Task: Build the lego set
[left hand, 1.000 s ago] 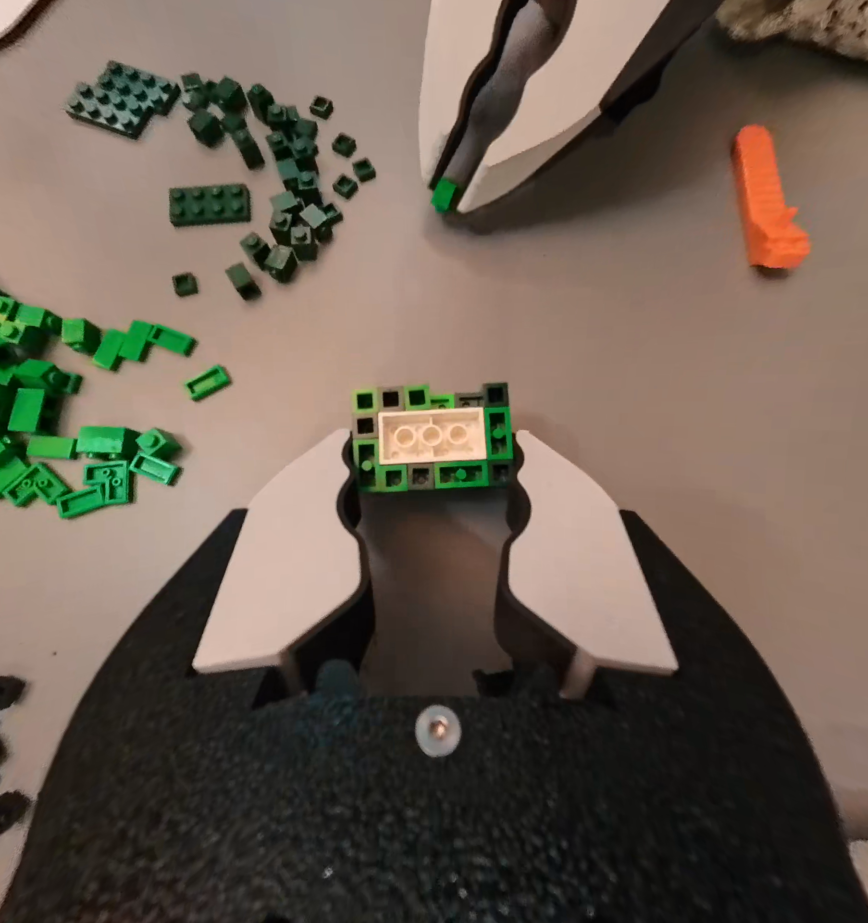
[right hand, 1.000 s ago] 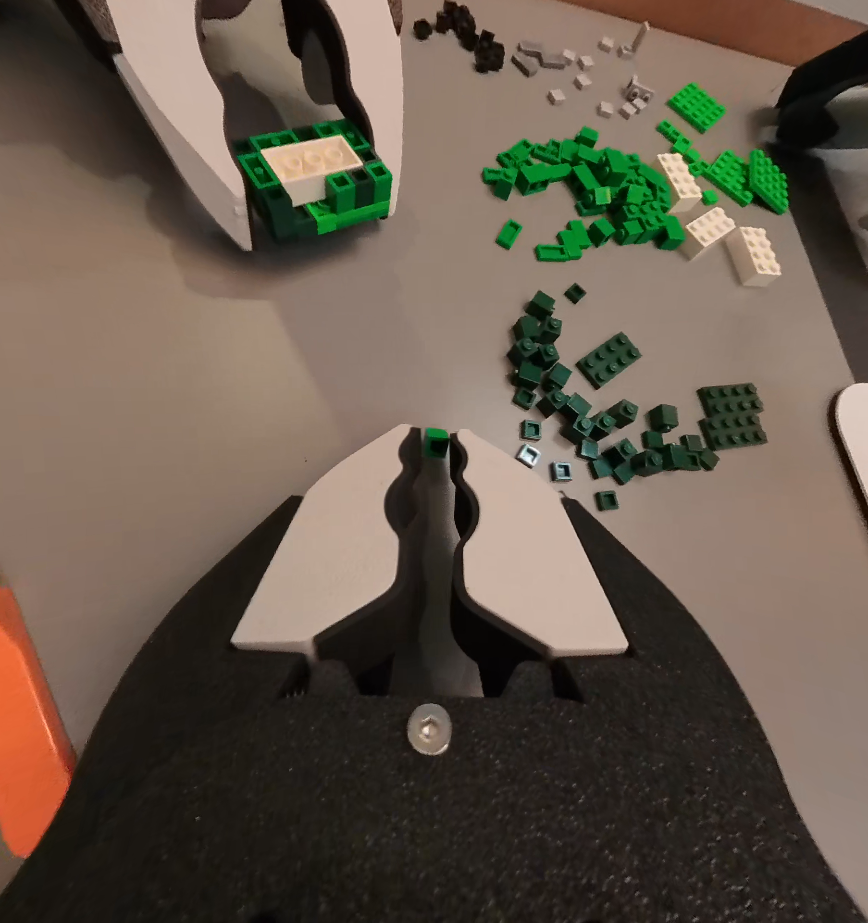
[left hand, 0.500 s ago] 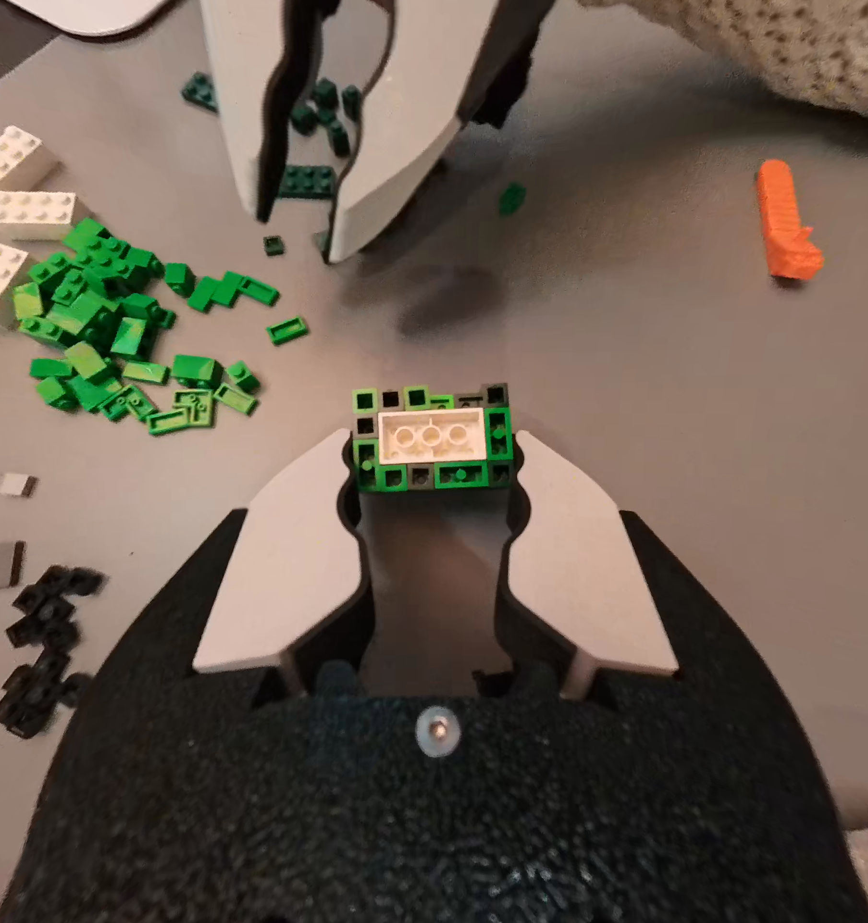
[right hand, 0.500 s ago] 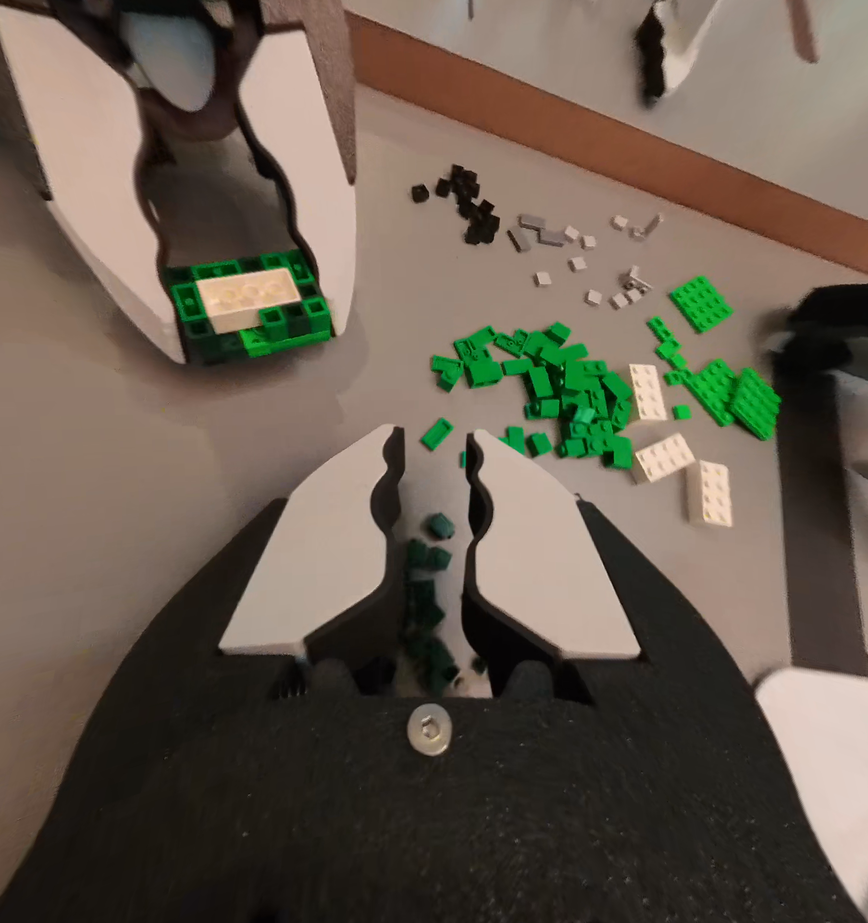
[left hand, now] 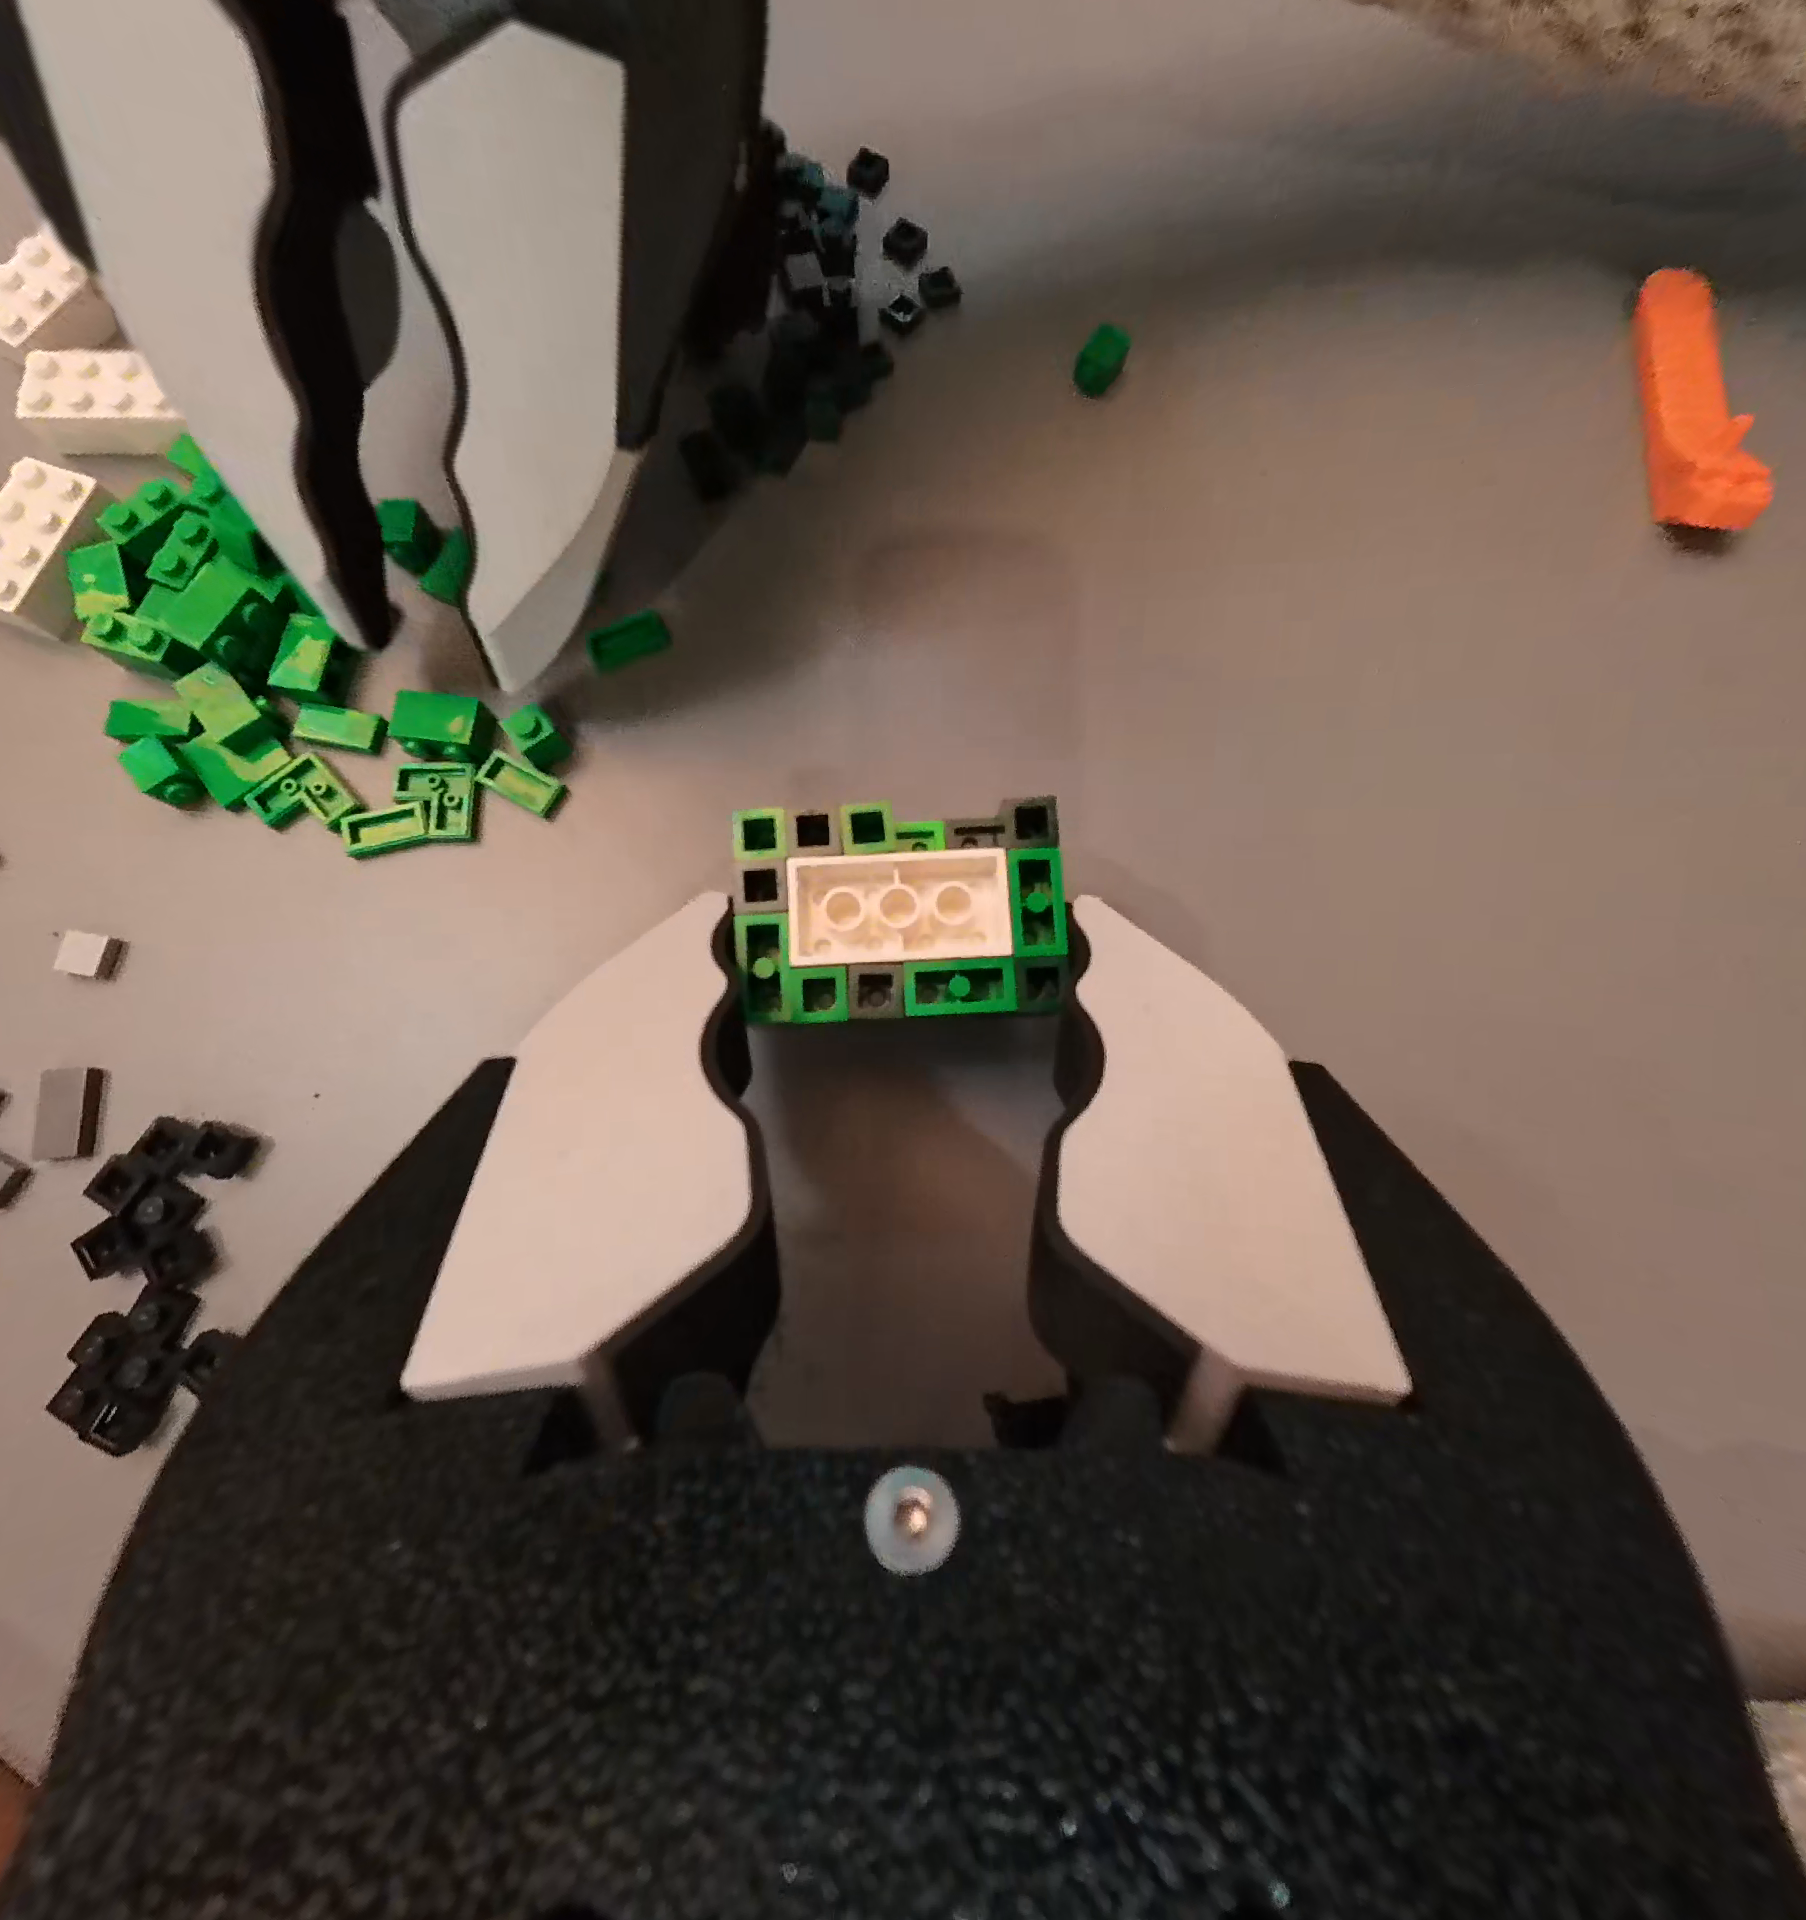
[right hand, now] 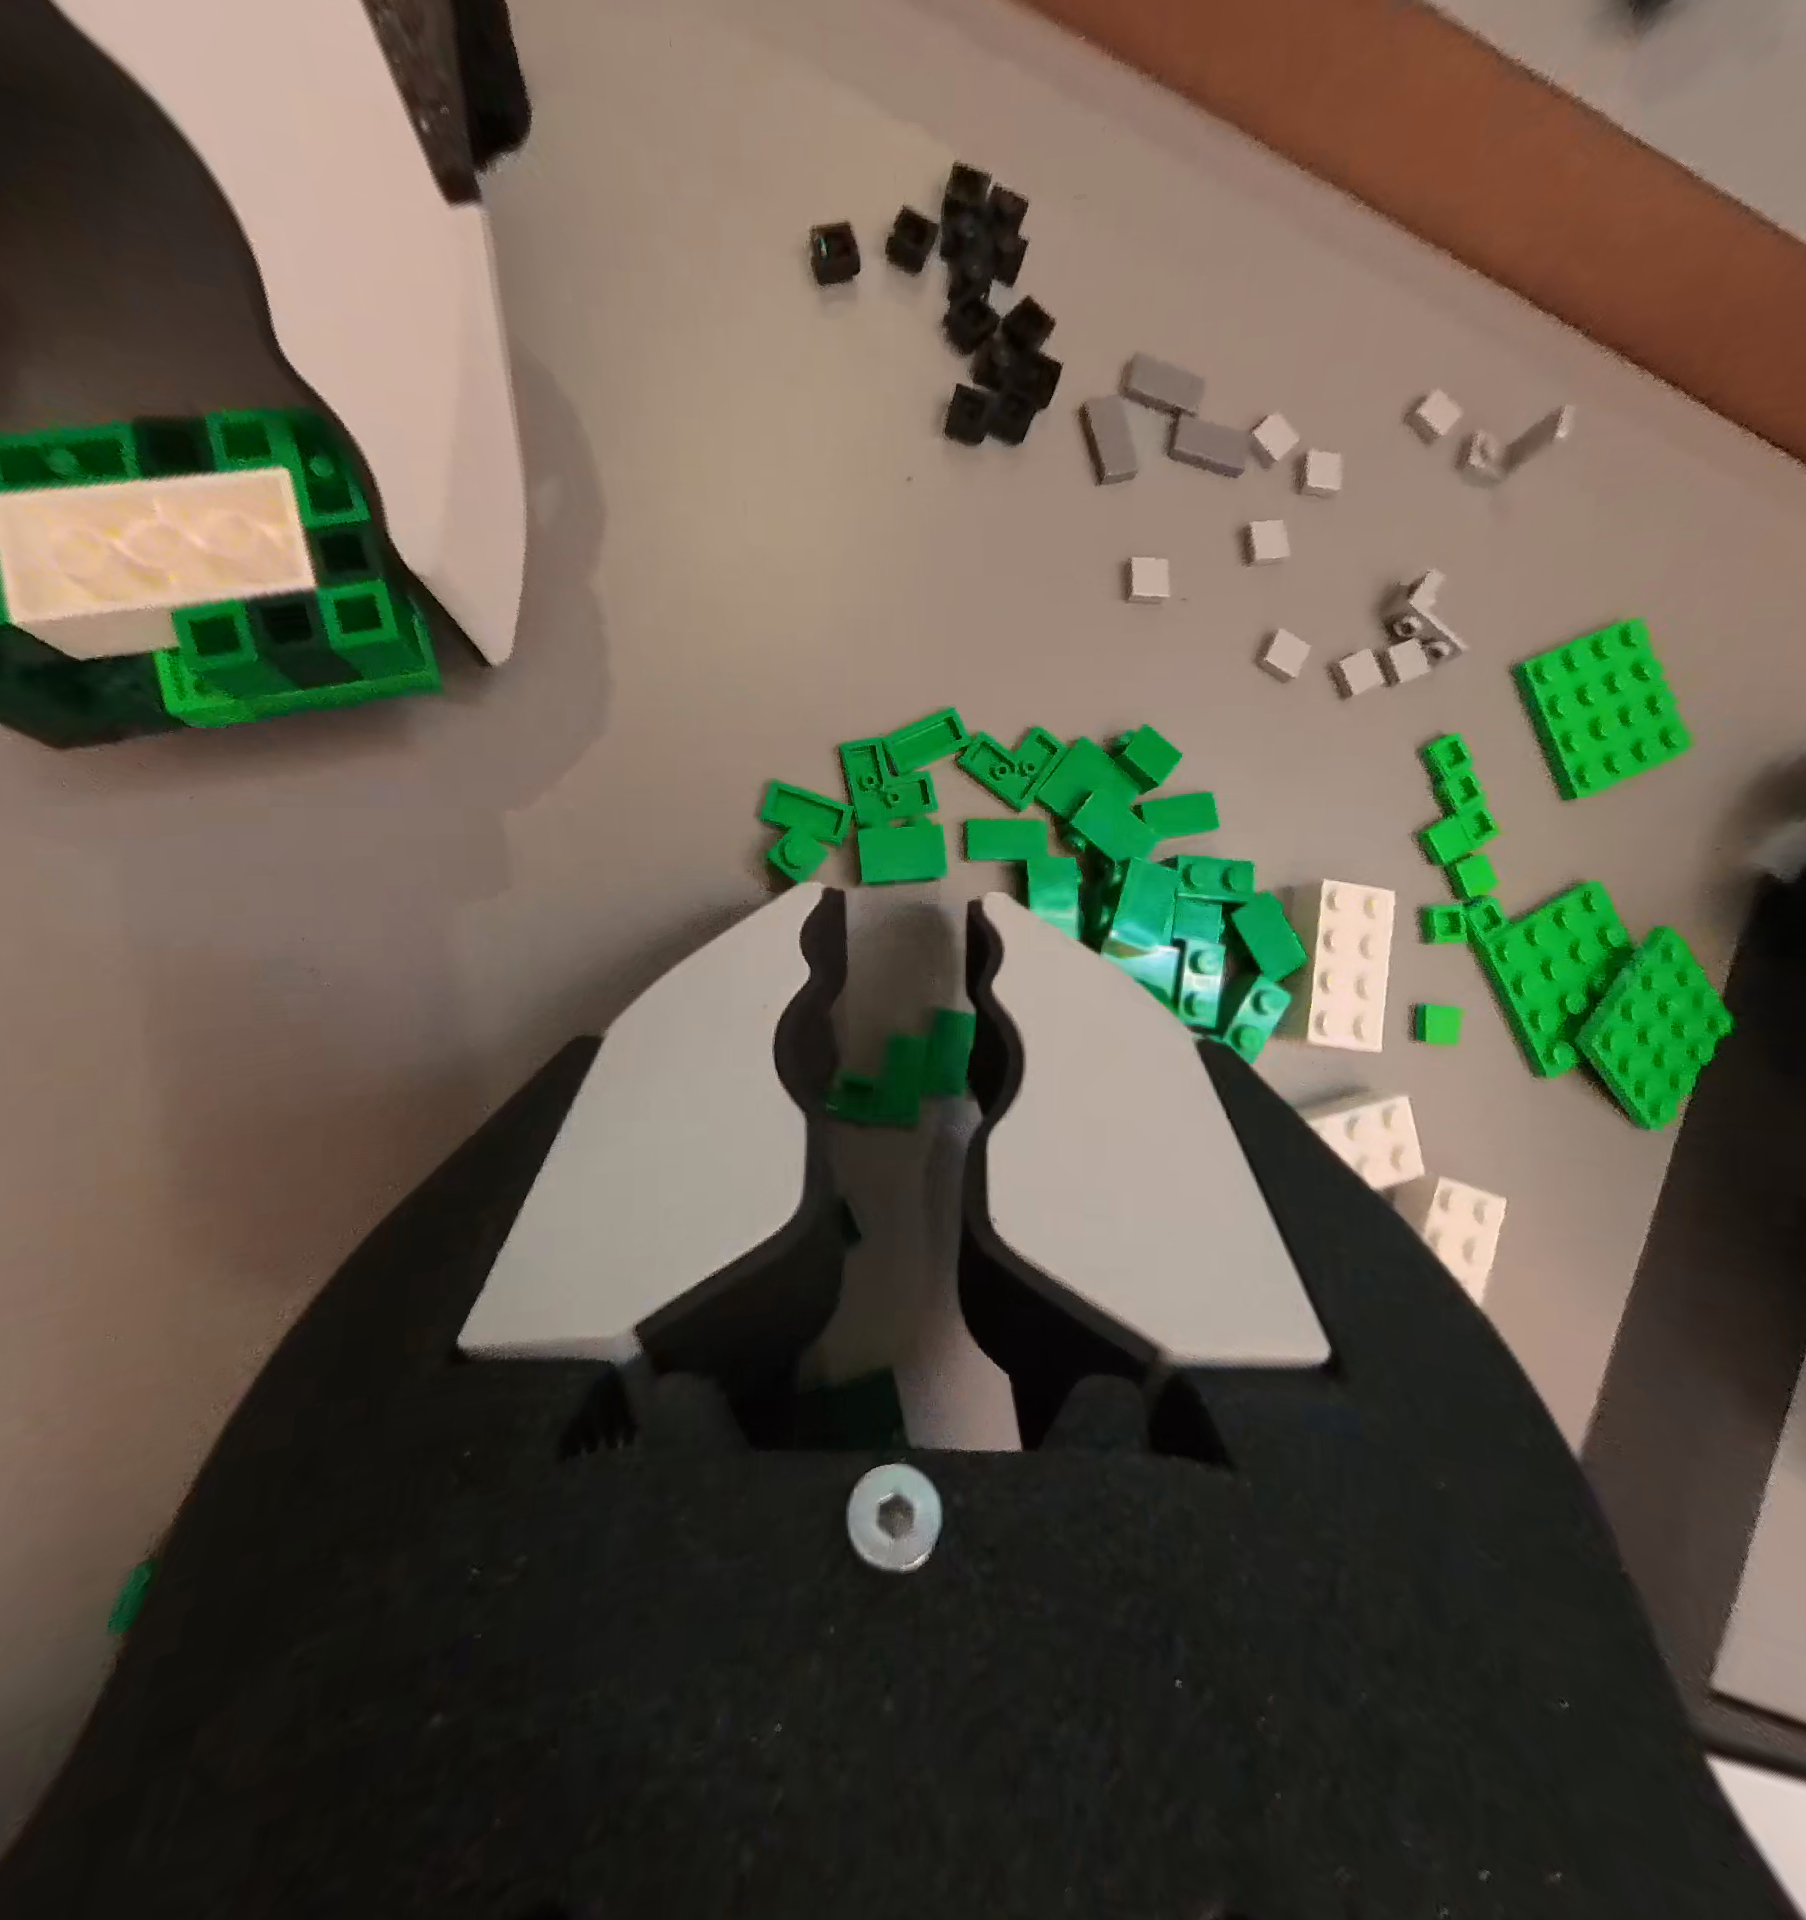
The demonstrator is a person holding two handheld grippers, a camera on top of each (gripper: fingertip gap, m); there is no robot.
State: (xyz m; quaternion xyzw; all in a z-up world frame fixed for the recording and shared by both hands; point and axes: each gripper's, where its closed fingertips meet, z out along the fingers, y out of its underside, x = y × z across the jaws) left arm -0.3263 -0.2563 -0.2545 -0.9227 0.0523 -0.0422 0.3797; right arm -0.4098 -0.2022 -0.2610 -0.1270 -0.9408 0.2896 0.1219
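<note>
My left gripper [left hand: 899,925] is shut on the lego build [left hand: 899,914], a block of bright and dark green bricks around a white brick, seen from its underside. Both pads press on its short sides. The build also shows in the right wrist view [right hand: 151,561], at the far left beside a left finger [right hand: 442,416]. My right gripper [right hand: 899,904] is open with a narrow gap and nothing between its tips. It hovers over the near edge of the bright green pile [right hand: 1117,862]. In the left wrist view it [left hand: 431,644] points down into that pile [left hand: 234,644].
A small green brick [left hand: 1101,358] lies alone on the grey table. Dark green pieces [left hand: 805,343] lie behind the right gripper. An orange brick separator [left hand: 1688,416] lies at the far right. White bricks [right hand: 1351,961], green plates [right hand: 1605,707], grey tiles [right hand: 1190,436] and black pieces [right hand: 992,312] lie around. The orange brick separator [left hand: 1688,416] is about 20 centimetres from my left fingertips.
My right gripper opened and let go of the small green brick, which now lies on the table. It then moved from the dark green pieces to the bright green pile. The left grasp is unchanged.
</note>
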